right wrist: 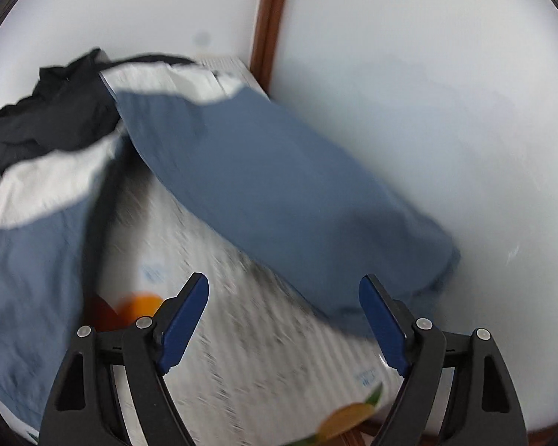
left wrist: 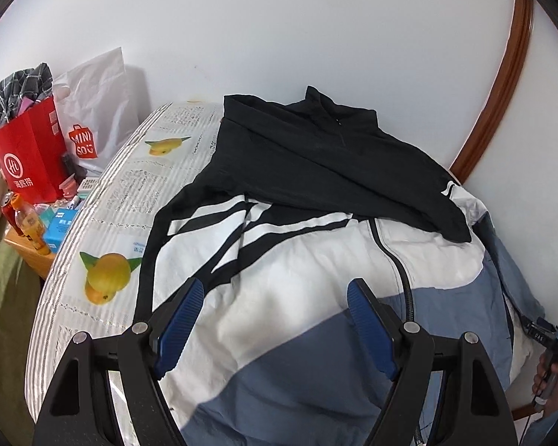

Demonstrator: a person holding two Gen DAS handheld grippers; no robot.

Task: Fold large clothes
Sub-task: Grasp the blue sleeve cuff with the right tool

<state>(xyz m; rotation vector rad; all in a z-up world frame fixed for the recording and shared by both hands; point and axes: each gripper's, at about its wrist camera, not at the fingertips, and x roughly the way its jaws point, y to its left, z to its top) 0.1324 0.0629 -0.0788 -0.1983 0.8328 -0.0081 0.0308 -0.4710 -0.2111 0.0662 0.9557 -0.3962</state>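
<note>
Jacket (left wrist: pixel 316 260): large, panelled in black, white and slate blue, with black stripes across the chest and a dark zip down the front. Lies front-up and spread over the bed (left wrist: pixel 104 200), collar end toward the wall. One black sleeve is folded diagonally across the upper chest.

Blue sleeve (right wrist: pixel 279 193): stretched out over the bed beside the wall in the right wrist view, apart from the body panel of the jacket; this view is motion-blurred.

Bed: covered with a newsprint-pattern sheet printed with orange and yellow fruit (left wrist: pixel 108 275).

Left tool (left wrist: pixel 275 319): jaws spread wide, nothing between the blue pads, positioned over the white and blue lower front of the jacket.

Right tool (right wrist: pixel 284 316): jaws spread wide, holding nothing, over bare sheet, the cuff end of the blue sleeve just beyond its right finger.

Bedside bench (left wrist: pixel 29 249): wooden, at the far left. Carries a red paper bag (left wrist: pixel 29 160) stuffed with checked cloth, a white MINISO bag (left wrist: pixel 93 119), an orange bottle (left wrist: pixel 31 223) and small boxes.

Wall: white, with a brown wooden trim (left wrist: pixel 502 85).
</note>
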